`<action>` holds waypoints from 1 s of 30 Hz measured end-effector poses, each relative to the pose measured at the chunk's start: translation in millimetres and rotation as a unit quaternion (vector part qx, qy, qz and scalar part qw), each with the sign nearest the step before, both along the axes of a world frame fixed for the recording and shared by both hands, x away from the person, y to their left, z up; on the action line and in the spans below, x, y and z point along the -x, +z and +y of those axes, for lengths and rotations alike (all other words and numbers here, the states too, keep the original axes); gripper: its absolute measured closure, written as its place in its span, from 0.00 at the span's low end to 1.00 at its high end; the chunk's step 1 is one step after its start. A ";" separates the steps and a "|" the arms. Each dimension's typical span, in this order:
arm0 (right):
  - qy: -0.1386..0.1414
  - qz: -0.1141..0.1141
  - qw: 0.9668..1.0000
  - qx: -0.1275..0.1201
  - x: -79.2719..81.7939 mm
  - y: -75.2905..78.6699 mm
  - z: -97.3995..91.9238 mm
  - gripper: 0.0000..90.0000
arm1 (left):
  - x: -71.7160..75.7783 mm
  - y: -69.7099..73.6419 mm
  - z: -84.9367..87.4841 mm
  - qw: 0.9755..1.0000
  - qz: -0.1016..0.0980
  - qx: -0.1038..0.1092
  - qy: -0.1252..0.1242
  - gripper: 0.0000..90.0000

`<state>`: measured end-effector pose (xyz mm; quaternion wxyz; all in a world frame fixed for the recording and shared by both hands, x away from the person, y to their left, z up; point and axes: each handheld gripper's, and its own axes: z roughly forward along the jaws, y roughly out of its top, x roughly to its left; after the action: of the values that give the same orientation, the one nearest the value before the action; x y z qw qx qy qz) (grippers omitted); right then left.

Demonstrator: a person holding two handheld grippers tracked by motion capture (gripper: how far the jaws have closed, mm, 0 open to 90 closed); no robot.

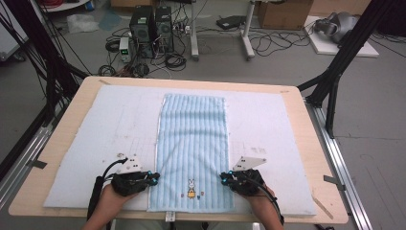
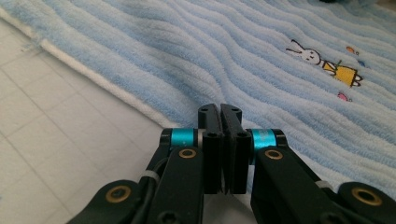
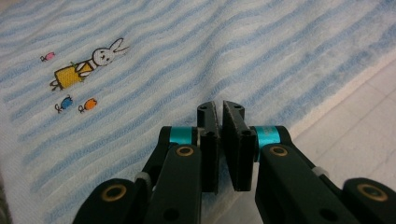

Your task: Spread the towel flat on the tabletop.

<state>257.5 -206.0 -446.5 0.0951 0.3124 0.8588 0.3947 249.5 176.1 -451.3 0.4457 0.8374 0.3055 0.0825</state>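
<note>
Both grippers sit at the near edges of the blue towel (image 1: 192, 143), which lies flat on the white mat (image 1: 119, 129): left gripper (image 2: 221, 108) and right gripper (image 3: 220, 106), jaws together, apparently pinching its hems. A thin pinch could slip on lifting, dropping one corner.

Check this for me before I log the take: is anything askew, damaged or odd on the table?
Nothing stands out. The blue striped towel lies flat and straight down the middle of the white mat. The left tool and right tool are shut at its two long edges near the person.
</note>
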 end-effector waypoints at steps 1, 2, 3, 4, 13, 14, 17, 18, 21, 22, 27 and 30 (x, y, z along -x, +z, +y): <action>0.000 0.002 1.000 0.000 1.8 0.2 0.1 0.94 | 1.6 0.0 0.7 1.000 0.000 0.000 -0.003 0.97; 0.002 0.000 1.000 0.001 2.7 0.3 0.1 0.94 | 3.9 0.1 1.6 1.000 0.002 -0.001 -0.006 0.97; 0.005 0.002 1.000 0.001 4.2 0.5 0.4 0.94 | 6.4 -0.1 2.2 1.000 0.003 0.002 -0.007 0.97; 0.009 0.002 1.000 0.002 5.7 0.7 0.5 0.93 | 8.4 0.0 3.3 1.000 0.004 0.002 -0.010 0.97; 0.013 0.006 1.000 -0.010 12.9 7.1 2.5 0.74 | 15.1 6.2 10.3 1.000 -0.009 0.019 0.017 0.82; 0.004 -0.006 1.000 -0.017 10.4 8.8 2.8 0.74 | 13.0 7.7 11.1 0.999 -0.012 0.026 0.024 0.77; -0.009 -0.018 1.000 -0.014 6.0 9.2 6.4 0.80 | 5.0 13.2 13.2 0.998 -0.024 0.043 0.049 0.74; -0.011 -0.017 1.000 -0.004 4.6 7.6 8.4 0.83 | 1.9 14.7 14.7 0.997 -0.027 0.047 0.056 0.74; 0.000 -0.009 1.000 0.011 4.5 1.2 12.0 0.89 | -4.3 16.2 17.4 0.996 -0.030 0.054 0.070 0.74; 0.003 -0.004 1.000 0.012 4.7 1.8 11.1 0.92 | -7.2 16.4 18.9 0.995 -0.030 0.054 0.074 0.74; 0.012 0.009 1.000 0.021 8.8 4.2 7.8 0.98 | -14.9 15.8 23.0 0.993 -0.028 0.063 0.094 0.74; 0.017 0.017 1.000 0.019 9.9 4.5 4.3 0.98 | -18.8 16.8 24.2 0.992 -0.027 0.073 0.103 0.73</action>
<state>247.5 -201.7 -442.1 0.0796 0.3021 0.8730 0.3745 268.3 200.3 -434.5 0.5031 0.7642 0.3828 0.1282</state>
